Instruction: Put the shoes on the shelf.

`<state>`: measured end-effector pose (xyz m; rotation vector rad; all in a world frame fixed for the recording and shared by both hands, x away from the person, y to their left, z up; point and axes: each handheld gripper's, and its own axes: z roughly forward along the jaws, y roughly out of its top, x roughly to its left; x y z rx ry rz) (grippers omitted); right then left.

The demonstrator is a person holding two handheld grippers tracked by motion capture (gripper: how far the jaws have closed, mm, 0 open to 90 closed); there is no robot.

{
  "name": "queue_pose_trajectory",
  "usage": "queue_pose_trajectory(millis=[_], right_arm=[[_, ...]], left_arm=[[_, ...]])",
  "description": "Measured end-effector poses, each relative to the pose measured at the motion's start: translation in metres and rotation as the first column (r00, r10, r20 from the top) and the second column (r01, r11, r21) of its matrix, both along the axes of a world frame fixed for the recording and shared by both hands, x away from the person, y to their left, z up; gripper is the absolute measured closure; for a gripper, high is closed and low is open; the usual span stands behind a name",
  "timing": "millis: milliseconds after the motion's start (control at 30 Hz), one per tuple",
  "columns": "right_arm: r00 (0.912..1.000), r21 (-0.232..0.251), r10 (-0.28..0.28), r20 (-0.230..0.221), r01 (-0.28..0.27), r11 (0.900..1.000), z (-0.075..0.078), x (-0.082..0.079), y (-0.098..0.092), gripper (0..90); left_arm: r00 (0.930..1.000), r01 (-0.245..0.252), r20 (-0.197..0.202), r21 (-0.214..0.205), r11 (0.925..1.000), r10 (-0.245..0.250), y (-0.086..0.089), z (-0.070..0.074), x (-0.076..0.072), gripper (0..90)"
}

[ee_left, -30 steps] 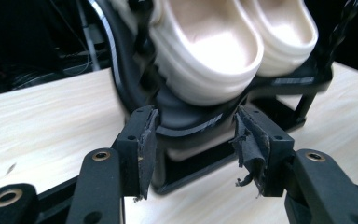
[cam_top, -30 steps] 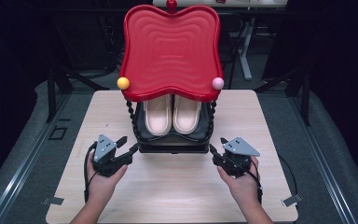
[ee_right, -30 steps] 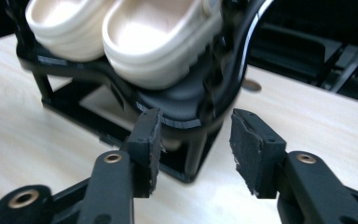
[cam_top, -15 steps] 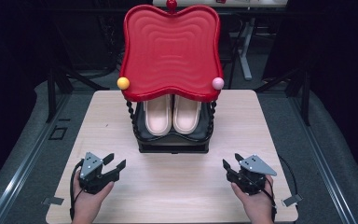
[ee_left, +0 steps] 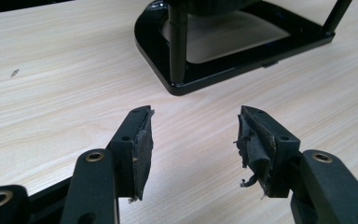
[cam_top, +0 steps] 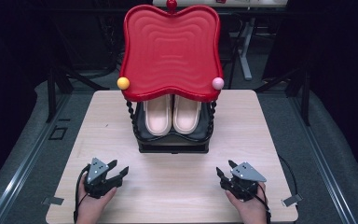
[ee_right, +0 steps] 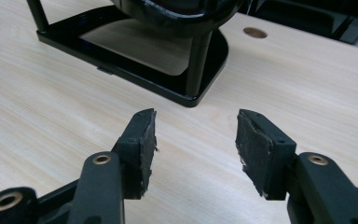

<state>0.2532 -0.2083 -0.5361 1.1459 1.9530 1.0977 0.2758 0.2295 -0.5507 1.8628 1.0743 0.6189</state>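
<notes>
A two-tier stand occupies the middle of the wooden table (cam_top: 177, 182). Its red wavy top tray (cam_top: 170, 51) carries a yellow ball (cam_top: 123, 83) and a pink ball (cam_top: 217, 83) at its front corners. A pair of beige slippers (cam_top: 172, 114) lies on the black lower tray (cam_top: 172, 140). My left gripper (cam_top: 120, 171) (ee_left: 193, 135) rests low at the near left, open with nothing between its jaws, which have just been opening. My right gripper (cam_top: 224, 169) (ee_right: 196, 135) sits at the near right, likewise open and empty, its jaws just having opened too. Both point toward the stand's black base (ee_left: 205, 77) (ee_right: 135, 70).
Twisted black posts (cam_top: 131, 114) hold up the red tray. A small round hole (ee_right: 254, 32) marks the tabletop beyond the base. Dark floor and table legs (cam_top: 56, 88) surround the table. Cables (cam_top: 289, 172) trail from both grippers.
Both hands have drawn back from the stand's front corners toward the near edge of the table and sunk lower. The stand and slippers have not moved.
</notes>
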Motion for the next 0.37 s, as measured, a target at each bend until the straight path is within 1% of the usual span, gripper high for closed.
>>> queue_pose_trajectory(millis=[67, 200, 233, 367], right_arm=[[1.0000, -0.005, 0.001, -0.008, -0.001, 1.0000, -0.002, 0.001, 0.001, 47.0], [0.9997, -0.009, 0.006, -0.023, -0.006, 0.9999, -0.006, 0.002, 0.002, 46.6], [0.9995, -0.005, 0.004, -0.031, -0.004, 1.0000, -0.009, 0.003, 0.002, 46.4], [0.9991, -0.008, 0.000, -0.042, 0.000, 1.0000, -0.012, 0.005, 0.001, 45.6]], left_arm=[[1.0000, -0.002, 0.000, -0.007, 1.0000, 0.002, 0.000, -0.002, 0.001, 44.9], [0.9999, -0.008, -0.011, -0.002, 1.0000, 0.008, 0.001, -0.005, 0.003, 44.3], [0.9998, -0.010, -0.015, -0.001, 1.0000, 0.010, 0.001, -0.005, 0.004, 43.9], [0.9996, -0.020, -0.019, -0.002, 0.9998, 0.020, 0.001, -0.007, 0.005, 42.9]])
